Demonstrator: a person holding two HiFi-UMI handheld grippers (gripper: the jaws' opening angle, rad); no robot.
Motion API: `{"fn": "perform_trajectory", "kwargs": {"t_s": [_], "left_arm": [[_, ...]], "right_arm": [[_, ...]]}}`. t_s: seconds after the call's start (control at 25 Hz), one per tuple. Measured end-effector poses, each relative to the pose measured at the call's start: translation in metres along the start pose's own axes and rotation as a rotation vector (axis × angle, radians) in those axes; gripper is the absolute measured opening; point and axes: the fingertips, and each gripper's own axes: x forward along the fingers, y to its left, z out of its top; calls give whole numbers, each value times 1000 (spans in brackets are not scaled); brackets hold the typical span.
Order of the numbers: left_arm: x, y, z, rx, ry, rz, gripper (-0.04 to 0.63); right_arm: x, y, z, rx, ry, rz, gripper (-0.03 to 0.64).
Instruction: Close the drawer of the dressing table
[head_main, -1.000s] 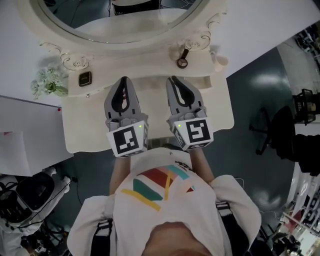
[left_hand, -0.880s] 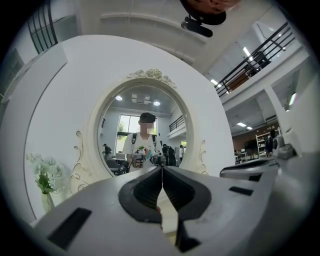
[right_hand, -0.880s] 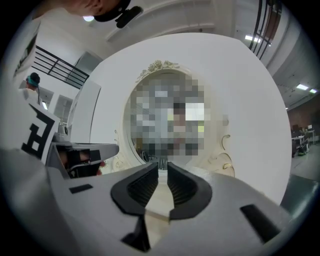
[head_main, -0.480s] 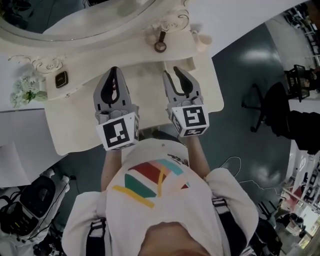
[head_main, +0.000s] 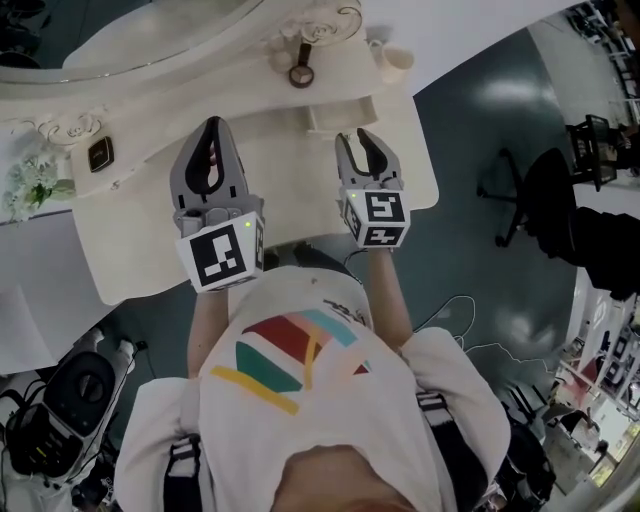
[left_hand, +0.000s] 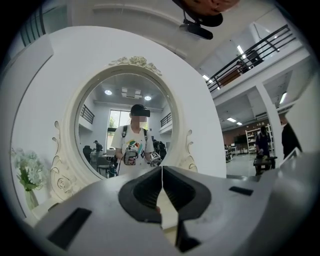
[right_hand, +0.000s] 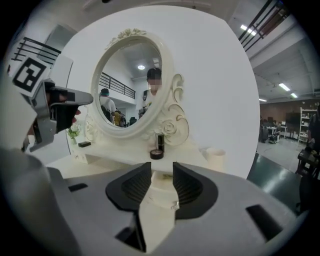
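**Head view.** The left claw (head_main: 212, 124) is being held clenched on nothing, over the dressing table (head_main: 290, 190) top, probably being kept out of the way as the idle one. The right claw (head_main: 358, 140) is being carried alongside it, jaws released, having just been opening. The drawer (head_main: 340, 114), not yet shut, is lying just ahead of the right claw's tips, apart from them.

**Left gripper view.** The jaws are being pressed tip to tip, with nothing between. Only the mirror (left_hand: 125, 130) is being faced, well ahead.

**Right gripper view.** The drawer front is being framed in the gap between the spread jaws, its small knob (right_hand: 175, 203) low beside one jaw. No pad is being pressed on it. The jaws are likely being widened to meet the front squarely for a push. A dark jar (right_hand: 156, 154) is standing beyond the tips.
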Motion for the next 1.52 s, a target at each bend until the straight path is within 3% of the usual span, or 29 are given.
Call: {"fn": "perform_trajectory", "kwargs": {"t_s": [0.72, 1.52], "left_arm": [[-2, -1, -14, 54, 69, 37, 8], [-8, 8, -22, 85, 92, 72, 8]], "right_arm": [[29, -28, -102, 62, 243, -28, 128], [42, -34, -122, 63, 279, -42, 105]]}}
